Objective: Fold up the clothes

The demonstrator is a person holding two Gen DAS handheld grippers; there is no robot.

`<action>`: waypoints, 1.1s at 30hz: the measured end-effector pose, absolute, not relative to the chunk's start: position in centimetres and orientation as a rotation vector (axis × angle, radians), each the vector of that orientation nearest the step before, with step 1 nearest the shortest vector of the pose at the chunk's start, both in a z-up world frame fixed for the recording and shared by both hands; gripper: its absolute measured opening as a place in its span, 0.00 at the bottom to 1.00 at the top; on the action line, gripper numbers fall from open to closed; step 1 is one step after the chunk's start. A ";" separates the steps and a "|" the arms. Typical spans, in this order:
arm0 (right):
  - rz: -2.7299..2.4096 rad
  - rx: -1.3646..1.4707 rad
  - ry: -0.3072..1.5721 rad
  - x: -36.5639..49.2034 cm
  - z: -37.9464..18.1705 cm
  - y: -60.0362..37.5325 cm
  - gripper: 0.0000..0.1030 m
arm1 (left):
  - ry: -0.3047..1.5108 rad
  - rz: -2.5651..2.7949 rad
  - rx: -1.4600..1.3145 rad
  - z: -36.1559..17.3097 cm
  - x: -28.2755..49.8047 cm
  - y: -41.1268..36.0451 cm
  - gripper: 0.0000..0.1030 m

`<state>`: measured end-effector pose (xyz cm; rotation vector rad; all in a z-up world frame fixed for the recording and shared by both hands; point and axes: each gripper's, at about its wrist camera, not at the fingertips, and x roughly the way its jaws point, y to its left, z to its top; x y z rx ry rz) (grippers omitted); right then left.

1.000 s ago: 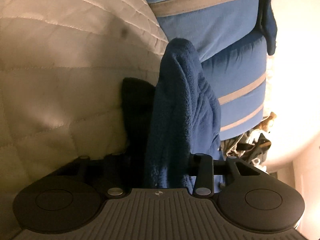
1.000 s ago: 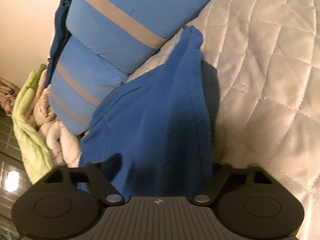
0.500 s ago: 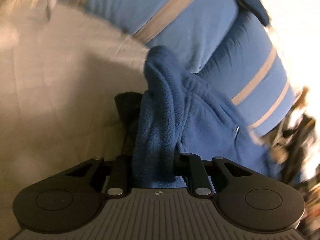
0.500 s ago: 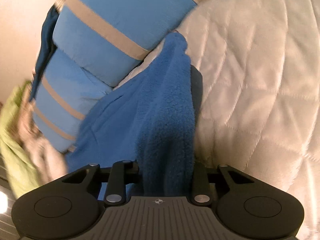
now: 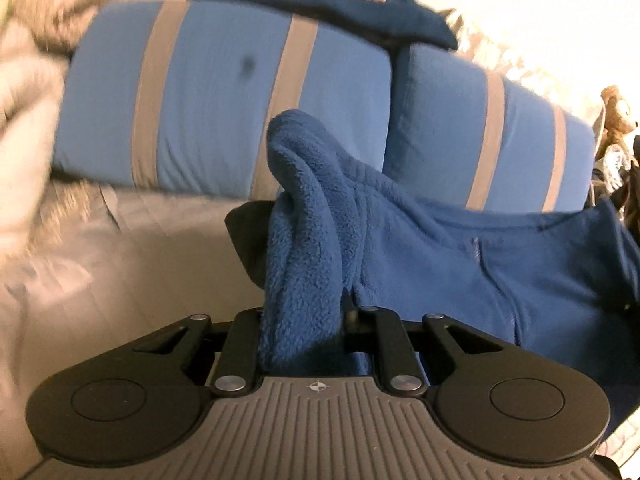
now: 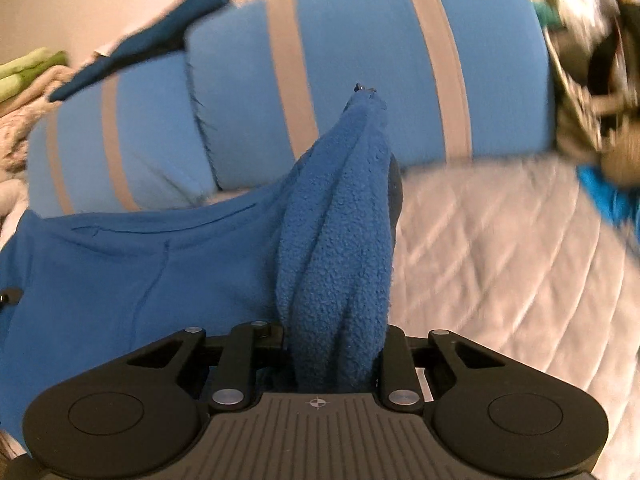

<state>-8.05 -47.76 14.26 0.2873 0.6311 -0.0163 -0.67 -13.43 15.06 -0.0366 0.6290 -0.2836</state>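
Observation:
A blue fleece garment (image 5: 460,264) is stretched between my two grippers above a quilted bed. My left gripper (image 5: 302,280) is shut on a bunched fold of it; the fleece wraps the fingers and hides their tips. The rest of the garment spreads to the right in that view. In the right wrist view, my right gripper (image 6: 336,280) is shut on another bunched edge of the same blue fleece garment (image 6: 120,272), which hangs off to the left. A small zipper pull shows at the top of that bunch.
Two blue pillows with grey stripes (image 5: 224,108) (image 6: 360,64) lie behind the garment. A dark navy cloth (image 5: 320,4) rests on top of them. The beige quilted bedcover (image 6: 520,260) spreads below. Piled laundry (image 6: 24,92) sits at the sides.
Both wrist views have rolled upright, so the pillows now lie level across the back. Both grippers kept their hold, and the fleece now spreads out between them.

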 end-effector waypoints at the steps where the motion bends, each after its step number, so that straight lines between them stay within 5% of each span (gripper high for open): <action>1: -0.013 0.271 0.608 -8.2 15.3 -47.4 0.25 | 0.615 -0.280 -0.036 15.8 -0.9 -13.2 0.18; 21: 0.177 0.167 0.512 -9.0 23.4 -37.4 0.24 | 0.490 -0.182 -0.014 23.1 -5.6 -3.5 0.19; 23: 0.203 0.150 0.459 -7.6 25.7 -35.6 0.24 | 0.383 -0.136 0.033 25.9 -4.7 -2.5 0.22; 25: 0.218 0.157 0.393 -5.3 28.0 -34.1 0.26 | 0.256 -0.049 0.080 27.9 -2.0 -1.8 0.41; 26: 0.211 0.163 0.371 -3.8 28.9 -33.5 0.34 | 0.232 0.025 0.109 28.4 -0.1 -1.5 0.50; 27: 0.185 0.173 0.362 -1.9 29.3 -33.0 0.42 | 0.244 0.111 0.123 28.5 1.4 -1.5 0.73; 29: 0.140 0.182 0.348 1.0 29.9 -32.3 0.92 | 0.269 0.232 0.142 28.3 3.6 -1.4 0.82; 33: 0.105 0.130 0.331 -0.7 29.8 -33.2 1.00 | 0.244 0.205 0.164 26.3 2.4 -1.5 0.82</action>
